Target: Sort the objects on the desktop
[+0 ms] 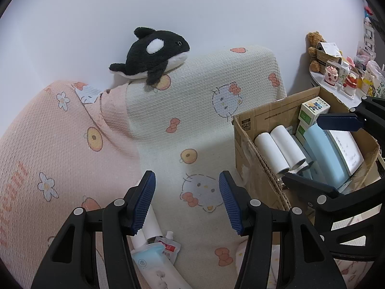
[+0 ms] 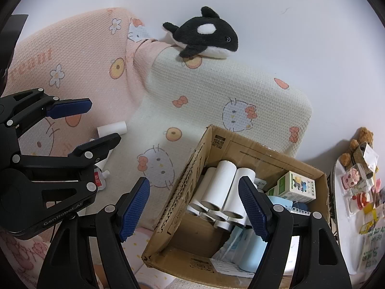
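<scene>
Cardboard is what we meet first: an open brown box stands on a cream blanket printed with cartoon cats and bows, and it is packed with white paper rolls lying side by side, a small green and white carton against its far wall, and pale blue packs at its near end. We hold our right gripper above the box's near left corner, jaws spread wide with nothing between the pads. Our left gripper hangs over the blanket just left of the box, also wide open and empty. Under its left finger lie things not yet boxed: a white roll, a small pouch with a red label, and a light blue packet, all touching or nearly so. A black and white plush whale rests on top of the cream pillow by the wall, beside a pink pillow. Off to the right, a white shelf holds small figurines and a brown teddy bear.
</scene>
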A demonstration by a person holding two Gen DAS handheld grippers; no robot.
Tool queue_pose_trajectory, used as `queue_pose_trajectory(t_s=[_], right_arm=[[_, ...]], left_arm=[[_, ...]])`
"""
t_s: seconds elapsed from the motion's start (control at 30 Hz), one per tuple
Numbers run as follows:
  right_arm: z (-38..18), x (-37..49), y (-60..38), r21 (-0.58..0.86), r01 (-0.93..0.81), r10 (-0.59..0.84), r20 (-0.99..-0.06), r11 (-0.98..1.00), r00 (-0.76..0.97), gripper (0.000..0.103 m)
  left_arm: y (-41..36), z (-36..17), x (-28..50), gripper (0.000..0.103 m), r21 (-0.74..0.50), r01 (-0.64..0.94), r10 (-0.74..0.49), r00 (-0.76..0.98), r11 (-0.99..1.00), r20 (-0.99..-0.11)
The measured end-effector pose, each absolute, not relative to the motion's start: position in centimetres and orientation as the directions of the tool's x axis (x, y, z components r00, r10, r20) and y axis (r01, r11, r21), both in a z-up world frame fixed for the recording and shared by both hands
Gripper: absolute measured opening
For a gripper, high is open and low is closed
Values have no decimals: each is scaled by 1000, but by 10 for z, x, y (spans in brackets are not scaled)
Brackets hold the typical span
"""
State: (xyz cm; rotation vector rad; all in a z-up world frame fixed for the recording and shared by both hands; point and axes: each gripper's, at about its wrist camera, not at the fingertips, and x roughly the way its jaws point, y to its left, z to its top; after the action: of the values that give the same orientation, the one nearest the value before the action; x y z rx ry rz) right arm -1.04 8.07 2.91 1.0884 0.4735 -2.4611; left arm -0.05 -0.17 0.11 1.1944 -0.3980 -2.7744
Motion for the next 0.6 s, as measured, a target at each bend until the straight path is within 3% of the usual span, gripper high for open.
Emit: queue_pose_trajectory(t_s=[0.6], right_arm=[[28,-11,78,-149,492,-218,-761,-858,-611,74]], left_arm=[[-4,0,1,59,254,-29,-164,-690,-967,-705]])
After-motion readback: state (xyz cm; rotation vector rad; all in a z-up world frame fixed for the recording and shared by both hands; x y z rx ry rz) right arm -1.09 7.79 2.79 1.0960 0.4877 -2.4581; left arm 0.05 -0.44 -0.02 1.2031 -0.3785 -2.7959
